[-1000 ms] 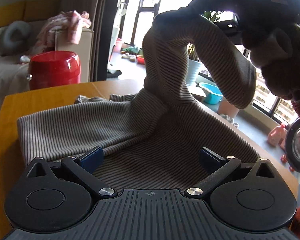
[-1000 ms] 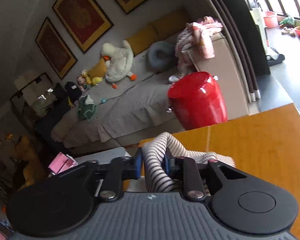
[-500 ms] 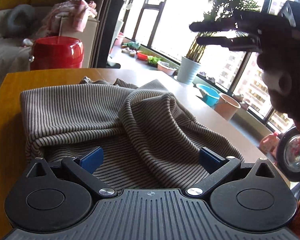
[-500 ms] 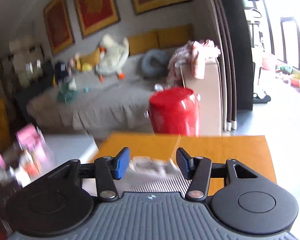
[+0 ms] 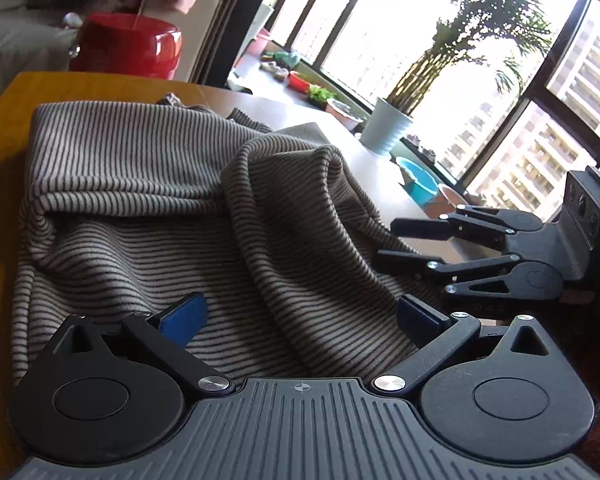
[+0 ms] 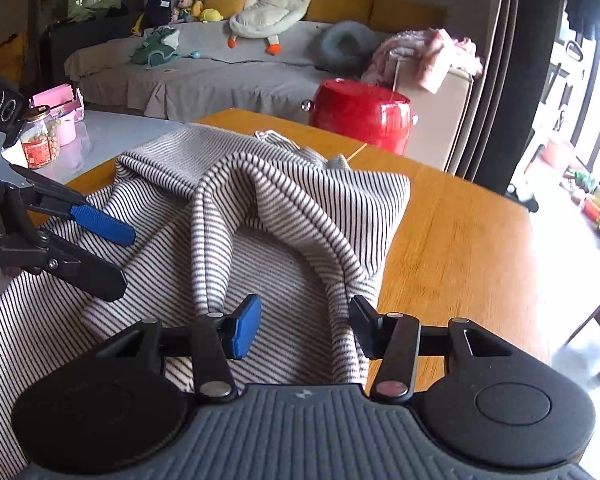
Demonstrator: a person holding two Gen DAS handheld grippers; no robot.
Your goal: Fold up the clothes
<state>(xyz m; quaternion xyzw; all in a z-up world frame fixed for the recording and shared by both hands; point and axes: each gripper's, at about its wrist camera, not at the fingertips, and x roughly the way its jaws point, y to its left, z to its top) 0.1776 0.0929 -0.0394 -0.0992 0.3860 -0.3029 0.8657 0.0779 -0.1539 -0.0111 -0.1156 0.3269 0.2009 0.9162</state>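
Fabric fills both views: a brown-and-cream striped knit garment (image 5: 148, 184) lies rumpled on the orange wooden tabletop (image 6: 460, 236), with a raised fold running down its middle. The left tool (image 5: 300, 316) hangs low over the near edge of the cloth, its blue-padded fingers (image 5: 182, 316) spread wide and pinching nothing. The right tool (image 6: 304, 326) is likewise spread, its fingers straddling the near end of the raised fold without closing on it.

Raised sweater fold (image 6: 236, 184) blocks table (image 6: 460, 240).
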